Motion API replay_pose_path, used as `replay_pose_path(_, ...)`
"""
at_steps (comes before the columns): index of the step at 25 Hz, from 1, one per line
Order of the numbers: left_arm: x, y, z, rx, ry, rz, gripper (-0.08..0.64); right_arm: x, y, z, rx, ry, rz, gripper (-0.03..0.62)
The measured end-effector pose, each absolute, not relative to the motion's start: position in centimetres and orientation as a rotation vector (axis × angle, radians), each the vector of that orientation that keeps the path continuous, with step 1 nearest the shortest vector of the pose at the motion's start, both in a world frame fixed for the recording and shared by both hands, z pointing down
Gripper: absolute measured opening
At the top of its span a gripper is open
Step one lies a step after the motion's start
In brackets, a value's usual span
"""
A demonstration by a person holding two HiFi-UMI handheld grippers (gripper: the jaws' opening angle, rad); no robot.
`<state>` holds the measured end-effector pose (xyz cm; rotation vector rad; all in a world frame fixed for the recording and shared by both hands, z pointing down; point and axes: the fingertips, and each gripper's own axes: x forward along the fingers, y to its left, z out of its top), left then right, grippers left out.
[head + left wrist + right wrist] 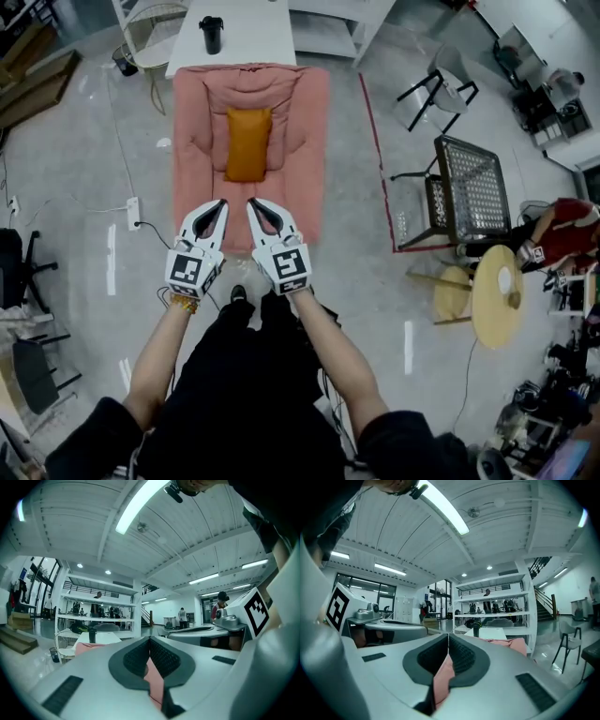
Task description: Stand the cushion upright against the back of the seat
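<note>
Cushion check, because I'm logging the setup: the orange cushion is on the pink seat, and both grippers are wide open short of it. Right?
Not quite: the grippers are not open. The left gripper and right gripper are both shut, jaws together, as each gripper view shows. The orange cushion is indeed on the pink seat, with the grippers short of it.

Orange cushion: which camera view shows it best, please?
The head view. It shows the whole orange cushion from above, in the middle of the pink seat. Both gripper views show only parts of the pink seat, not the cushion.
</note>
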<state>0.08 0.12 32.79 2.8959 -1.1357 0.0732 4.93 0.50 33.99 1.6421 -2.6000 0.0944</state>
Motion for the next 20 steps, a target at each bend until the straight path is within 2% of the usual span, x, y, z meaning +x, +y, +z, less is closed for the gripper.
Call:
replay_pose_path(7,-0.2,6.8,33.7,2.879,-1.172,0.124,0.014,3.8,7.1,33.0,1.592,-2.63,-0.041,0.02)
replay_pose_path(20,2.9,16.0,35.4,2.809,-1.241,0.18,0.014,6.7,16.6,36.1,1.52,-2.6,0.036,0.014)
